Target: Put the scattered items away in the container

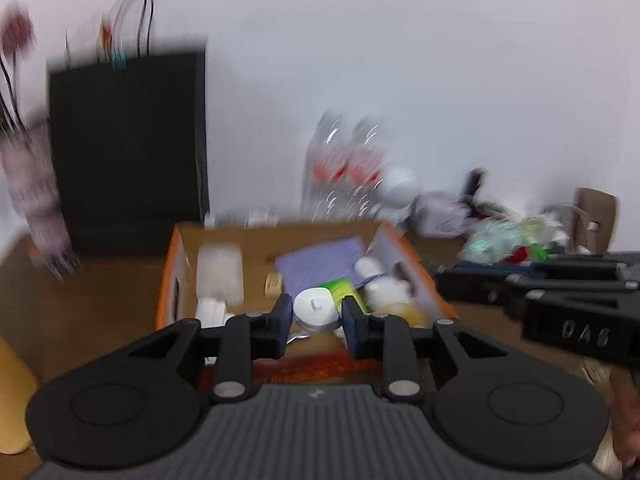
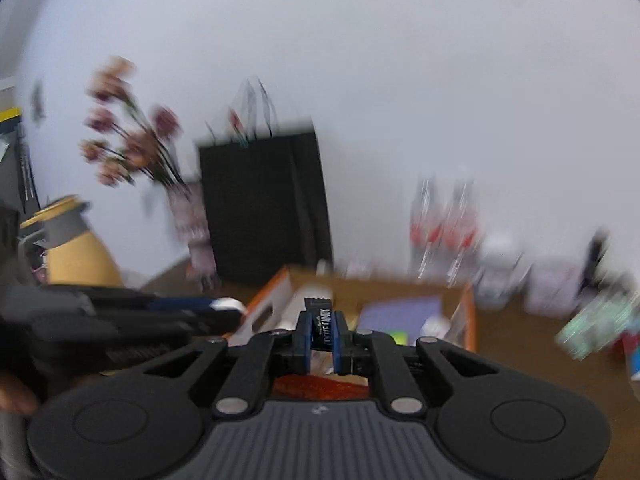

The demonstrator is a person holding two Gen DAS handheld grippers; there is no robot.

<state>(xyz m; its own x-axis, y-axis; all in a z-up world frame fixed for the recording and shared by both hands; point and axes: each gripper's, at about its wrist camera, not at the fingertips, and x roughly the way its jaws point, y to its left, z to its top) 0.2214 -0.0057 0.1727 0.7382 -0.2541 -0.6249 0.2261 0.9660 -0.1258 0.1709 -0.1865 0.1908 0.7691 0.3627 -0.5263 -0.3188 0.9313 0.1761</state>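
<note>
Left wrist view. Item: small round white tin (image 1: 316, 307), low and flat, white lid over a silvery side. It sits between the pads of the left tool (image 1: 316, 322), whose jaws stand partly apart and appear closed on its sides. It is carried above the near edge of the cardboard box (image 1: 176, 264), the container, which stands on the brown bench (image 1: 100, 300). Handling, as judged: light, rigid, smooth-sided and so liable to slip or rotate; best taken across its widest line, low on the wall, not on the lid. Already in the box: a lilac cloth or pad (image 1: 320, 264), a green-and-yellow packet (image 1: 340, 288), white bottles or tubs (image 1: 220, 272), too blurred to name closer. The right tool (image 1: 472, 284) shows at the right edge, side-on. Loose clutter (image 1: 508, 240) lies on the bench beyond the box, right.

Right wrist view. Item: slim black sachet (image 2: 322, 322) with white lettering, crimped top edge, standing upright. The right tool (image 2: 322, 332) is nearly closed, pads pinching the flat faces of the sachet, which rises above the fingertips. It hangs over the near side of the same box (image 2: 468, 312). Handling, as judged: very light, thin, flexible, glossy film; will bend or slide if held by a corner, so the mid-body pinch across the faces suits it. The left tool (image 2: 224, 306) enters from the left with the white tin just visible at its tip. Black paper bag (image 2: 264, 204) and dried flowers (image 2: 128, 132) stand behind.
</note>
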